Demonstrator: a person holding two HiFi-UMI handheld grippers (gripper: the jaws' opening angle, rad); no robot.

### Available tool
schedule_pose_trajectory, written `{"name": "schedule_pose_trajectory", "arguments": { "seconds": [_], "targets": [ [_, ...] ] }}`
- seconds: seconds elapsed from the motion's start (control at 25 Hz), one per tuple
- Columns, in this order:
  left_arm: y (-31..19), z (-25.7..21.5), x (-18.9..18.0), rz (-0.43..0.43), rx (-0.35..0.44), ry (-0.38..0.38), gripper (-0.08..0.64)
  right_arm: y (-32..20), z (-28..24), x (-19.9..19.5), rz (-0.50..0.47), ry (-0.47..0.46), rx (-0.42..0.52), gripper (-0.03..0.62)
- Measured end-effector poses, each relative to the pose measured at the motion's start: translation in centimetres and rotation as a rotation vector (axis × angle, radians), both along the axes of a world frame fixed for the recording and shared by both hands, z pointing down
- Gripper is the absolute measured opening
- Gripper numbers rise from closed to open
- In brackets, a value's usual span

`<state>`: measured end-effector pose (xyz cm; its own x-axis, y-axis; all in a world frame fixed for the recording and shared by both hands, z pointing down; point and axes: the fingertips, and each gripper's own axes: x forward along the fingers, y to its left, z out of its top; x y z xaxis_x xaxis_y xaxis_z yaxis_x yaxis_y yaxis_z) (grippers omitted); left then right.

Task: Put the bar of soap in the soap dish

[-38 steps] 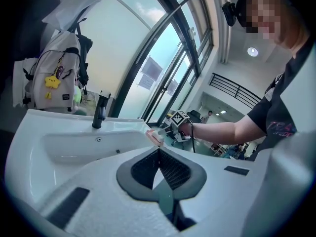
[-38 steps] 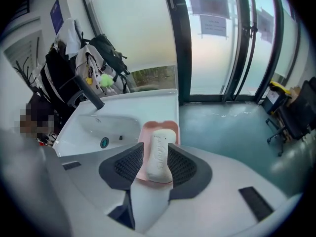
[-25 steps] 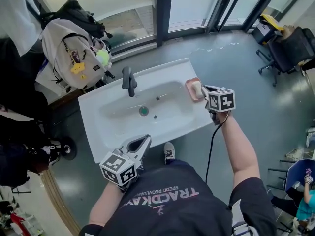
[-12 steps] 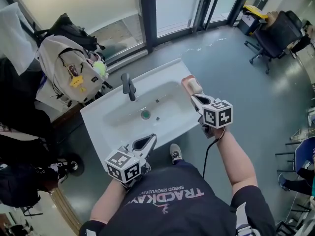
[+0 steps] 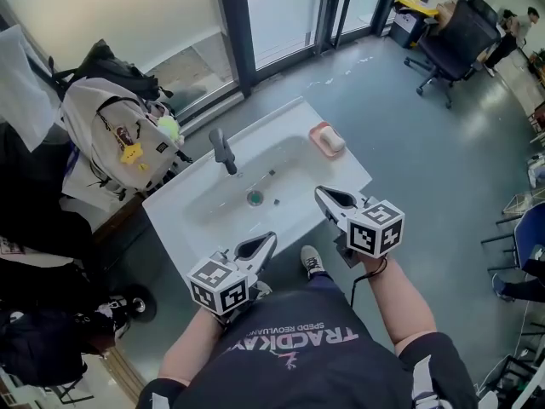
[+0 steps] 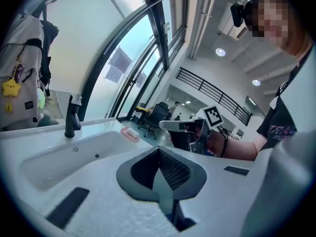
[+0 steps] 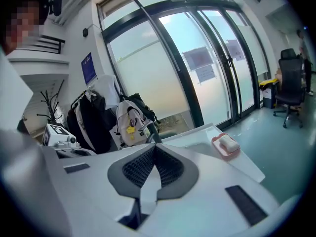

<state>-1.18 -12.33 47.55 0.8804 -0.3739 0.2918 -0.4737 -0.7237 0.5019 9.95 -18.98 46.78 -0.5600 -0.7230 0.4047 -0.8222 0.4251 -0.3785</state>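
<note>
Head view shows soap bar (image 5: 334, 141) in soap dish (image 5: 316, 134); left claw (image 5: 269, 239), right claw (image 5: 321, 192) closed.

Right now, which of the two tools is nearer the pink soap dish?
The right tool, over the white basin's front right part; the left tool sits farther off along the front edge.

Grey floor (image 5: 409, 143), frosted glass doors (image 5: 281, 15) in dark frames, black office chair (image 5: 460, 32), pale backpack (image 5: 111, 126), round ceiling lights (image 6: 220, 52)
</note>
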Motion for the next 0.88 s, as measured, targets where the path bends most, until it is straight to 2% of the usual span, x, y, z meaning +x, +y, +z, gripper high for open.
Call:
{"name": "schedule_pose_trajectory", "arguments": {
  "seconds": [0.32,0.56,0.88],
  "targets": [
    [1.7,0.6,-1.5,0.076,-0.01,0.01,0.009,5.9,0.0,-4.6,0.057,-0.093,-0.008,0.012],
    [3.1,0.6,-3.0,0.099,-0.008,0.01,0.009,9.6,0.3,-8.7,0.03,-0.086,-0.017,0.012],
    [5.2,1.3,-5.8,0.089,-0.013,-0.004,0.009,13.6,1.9,-13.0,-0.005,-0.077,-0.051,0.012]
  ]
}}
